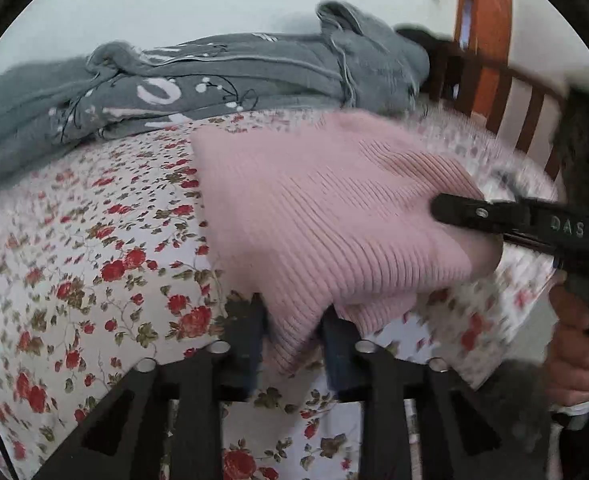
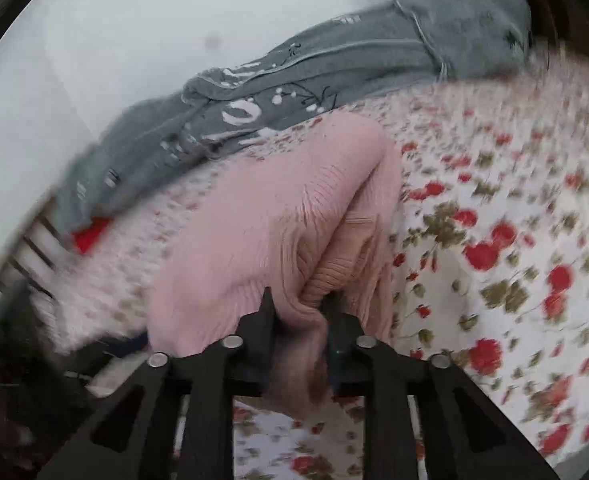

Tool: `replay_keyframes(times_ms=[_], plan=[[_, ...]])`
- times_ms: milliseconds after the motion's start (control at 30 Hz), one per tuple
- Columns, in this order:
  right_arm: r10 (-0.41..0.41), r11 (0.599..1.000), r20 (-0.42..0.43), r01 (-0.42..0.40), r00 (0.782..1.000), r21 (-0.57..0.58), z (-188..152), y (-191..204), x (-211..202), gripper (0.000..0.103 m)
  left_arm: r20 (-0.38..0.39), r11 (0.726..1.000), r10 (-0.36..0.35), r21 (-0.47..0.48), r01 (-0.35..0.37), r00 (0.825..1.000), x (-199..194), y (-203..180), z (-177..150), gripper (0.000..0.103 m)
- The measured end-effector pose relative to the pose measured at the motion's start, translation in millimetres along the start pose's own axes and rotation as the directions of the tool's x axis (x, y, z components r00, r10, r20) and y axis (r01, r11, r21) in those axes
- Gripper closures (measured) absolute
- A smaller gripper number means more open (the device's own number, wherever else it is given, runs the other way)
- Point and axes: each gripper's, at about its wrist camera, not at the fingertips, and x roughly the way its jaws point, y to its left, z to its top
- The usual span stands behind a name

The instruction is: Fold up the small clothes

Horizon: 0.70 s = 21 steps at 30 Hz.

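A pink ribbed knit garment (image 1: 314,208) lies on the flowered bedsheet (image 1: 94,260). My left gripper (image 1: 292,320) is shut on its near corner, with cloth bunched between the two black fingers. My right gripper (image 1: 450,216) reaches in from the right of the left wrist view and pinches the garment's right edge. The right wrist view shows that same right gripper (image 2: 298,312) shut on a thick fold of the pink garment (image 2: 278,216), which humps up ahead of the fingers. A hand (image 1: 574,344) holds the right gripper's handle.
A grey quilt with white print (image 1: 222,80) is heaped along the far side of the bed against a pale wall. A wooden bed rail (image 1: 514,92) with slats runs at the right. A red item (image 2: 90,232) lies by the quilt.
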Motion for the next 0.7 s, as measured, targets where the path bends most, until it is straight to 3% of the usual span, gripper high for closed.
replay_keyframes(times_ms=[33, 133, 233, 300, 467, 567, 700], plan=[[0.041, 0.999, 0.052, -0.042, 0.998, 0.021, 0.5, -6.0, -12.6, 0.089, 0.021, 0.999, -0.039, -0.035, 0.040, 0.999, -6.0, 7.4, 0.6, 0.085], [0.016, 1.000, 0.106, -0.017, 0.994, 0.005, -3.4, -9.8, -26.7, 0.097, 0.002, 0.994, -0.081, -0.079, 0.081, 0.997, -6.0, 17.8, 0.4, 0.086], [0.022, 0.999, 0.075, -0.024, 0.997, 0.025, -11.1, -16.3, -18.4, 0.097, -0.021, 0.993, -0.080, -0.084, 0.078, 0.997, 0.2, 14.7, -5.5, 0.086], [-0.015, 1.000, 0.063, 0.014, 0.998, 0.012, -18.2, -16.9, -12.2, 0.097, -0.034, 0.994, -0.084, -0.077, 0.081, 0.996, 1.6, 10.7, -9.9, 0.079], [-0.071, 0.997, 0.083, 0.072, 0.994, -0.017, -19.1, -18.2, -10.6, 0.097, -0.037, 0.983, -0.151, -0.110, 0.146, 0.988, -15.5, 23.5, -15.1, 0.070], [-0.082, 0.996, 0.104, 0.085, 0.991, -0.026, -11.1, -15.2, -16.7, 0.097, -0.024, 0.983, -0.130, -0.132, 0.126, 0.991, -24.7, 37.0, -12.0, 0.061], [-0.115, 0.992, 0.097, 0.120, 0.989, -0.049, -9.1, -10.6, -12.3, 0.097, -0.022, 0.983, -0.110, -0.153, 0.106, 0.994, -28.0, 49.4, -7.1, 0.058]])
